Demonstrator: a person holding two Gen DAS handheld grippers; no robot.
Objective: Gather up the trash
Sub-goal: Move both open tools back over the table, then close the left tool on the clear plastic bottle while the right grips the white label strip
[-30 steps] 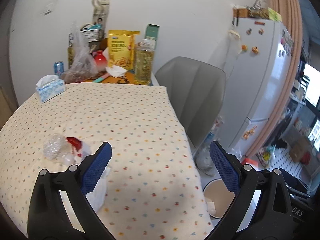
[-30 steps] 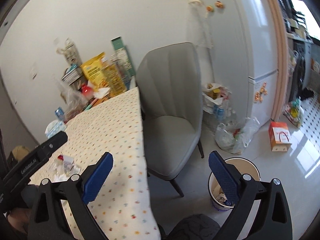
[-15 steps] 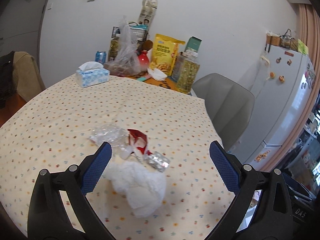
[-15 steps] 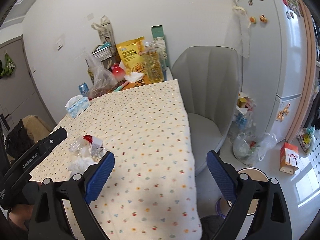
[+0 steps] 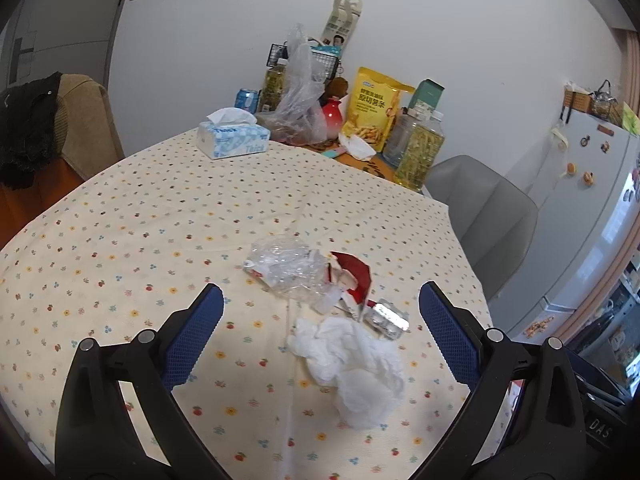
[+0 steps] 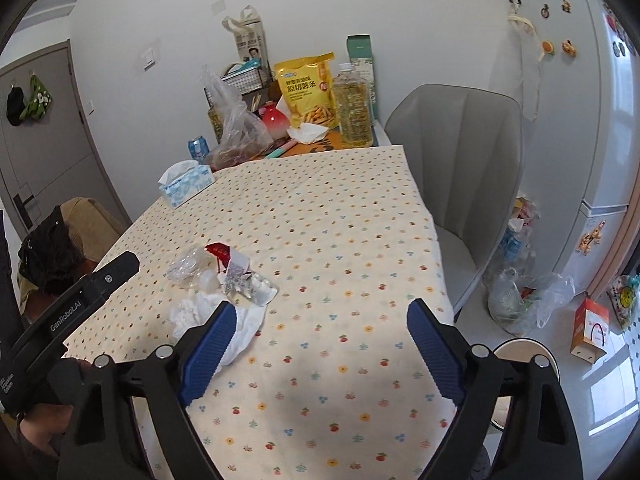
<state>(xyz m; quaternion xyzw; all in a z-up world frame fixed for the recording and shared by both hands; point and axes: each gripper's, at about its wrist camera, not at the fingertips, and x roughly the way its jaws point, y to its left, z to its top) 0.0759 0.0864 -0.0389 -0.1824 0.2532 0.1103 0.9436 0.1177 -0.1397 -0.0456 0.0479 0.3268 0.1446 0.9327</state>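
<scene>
A small heap of trash lies on the dotted tablecloth (image 5: pixel 140 220): a crumpled white tissue (image 5: pixel 352 368), clear crinkled plastic (image 5: pixel 288 268), a red and white wrapper (image 5: pixel 352 272) and a silver foil piece (image 5: pixel 386 318). My left gripper (image 5: pixel 320 332) is open, just above and in front of the heap, the tissue between its fingers. The heap also shows in the right wrist view, with the tissue (image 6: pixel 188 312) and the red wrapper (image 6: pixel 220 252). My right gripper (image 6: pixel 320 344) is open and empty, over the table's near right part, right of the heap. The left gripper's body (image 6: pixel 80 300) shows at the left.
A tissue box (image 5: pixel 232 138), a plastic bag (image 5: pixel 296 100), a yellow snack bag (image 5: pixel 372 108) and an oil bottle (image 5: pixel 416 148) stand at the table's far end. A grey chair (image 6: pixel 460 184) stands right of the table. A trash bin (image 6: pixel 520 350) and bags (image 6: pixel 524 296) sit on the floor by the fridge (image 6: pixel 580 120).
Both grippers have swung left from the chair and bin towards the table. The left one has closed in on the trash heap, which now lies between its fingers. Both stay open.
</scene>
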